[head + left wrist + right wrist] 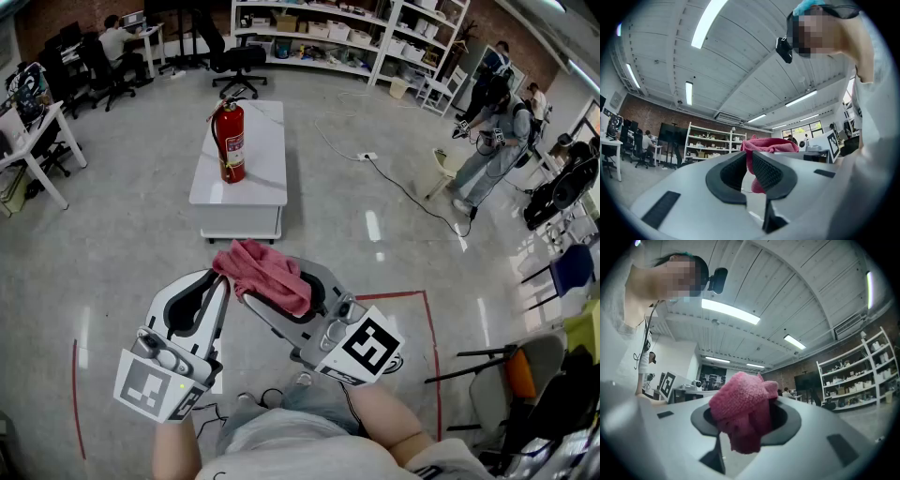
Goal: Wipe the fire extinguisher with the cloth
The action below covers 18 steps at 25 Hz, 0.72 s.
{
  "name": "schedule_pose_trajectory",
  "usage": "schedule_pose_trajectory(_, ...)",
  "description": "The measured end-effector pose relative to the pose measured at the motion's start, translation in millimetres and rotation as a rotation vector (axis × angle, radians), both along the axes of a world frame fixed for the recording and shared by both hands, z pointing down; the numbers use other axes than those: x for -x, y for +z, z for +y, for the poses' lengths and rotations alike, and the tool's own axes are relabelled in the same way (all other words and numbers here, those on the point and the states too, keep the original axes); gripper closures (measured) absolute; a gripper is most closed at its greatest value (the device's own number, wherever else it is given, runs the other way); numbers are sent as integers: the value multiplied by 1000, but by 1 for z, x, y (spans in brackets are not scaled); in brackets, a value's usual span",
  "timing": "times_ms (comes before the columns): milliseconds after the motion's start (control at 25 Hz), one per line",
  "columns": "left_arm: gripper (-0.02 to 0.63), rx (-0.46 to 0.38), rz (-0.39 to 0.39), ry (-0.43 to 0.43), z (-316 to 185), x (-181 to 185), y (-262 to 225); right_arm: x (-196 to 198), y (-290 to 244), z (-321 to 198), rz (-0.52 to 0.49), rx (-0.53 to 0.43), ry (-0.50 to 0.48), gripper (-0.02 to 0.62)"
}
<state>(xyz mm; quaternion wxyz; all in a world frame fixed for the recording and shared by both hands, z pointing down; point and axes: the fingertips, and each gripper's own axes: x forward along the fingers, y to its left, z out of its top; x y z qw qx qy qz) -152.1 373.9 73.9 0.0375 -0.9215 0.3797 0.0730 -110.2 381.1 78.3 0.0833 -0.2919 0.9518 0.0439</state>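
I record a pink cloth [265,272], a red fire extinguisher [232,141] and a white counter [267,159]. Left hand-held gripper [222,278] and right hand-held gripper [251,286]: pale grey, black pads, black-and-white square markers.

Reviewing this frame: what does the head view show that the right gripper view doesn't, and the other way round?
Only the head view shows the red fire extinguisher standing upright on the low white table, some way ahead of the person, and the red tape line on the floor. Only the right gripper view shows the ceiling lights and, close up, the right tool shut on the bunched pink cloth. Both show that cloth in the right tool and the storage shelves at the back.
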Motion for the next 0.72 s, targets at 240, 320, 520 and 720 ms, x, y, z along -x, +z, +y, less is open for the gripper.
schedule_pose_trajectory(240, 560, 1, -7, 1, -3, -4, 10, -1, 9, -3, 0, 4, -4, 417)
schedule_pose_trajectory(320, 560, -1, -9, 1, -3, -5, 15, -2, 14, -3, 0, 3, -6, 417)
schedule_pose_trajectory(520, 560, -5, -20, -6, -10, -24, 17, -20, 18, -10, -5, -1, -12, 418)
schedule_pose_trajectory(720, 560, -10, -34, -16, -18, -64, 12, -57, 15, -14, 1, 1, -41, 417)
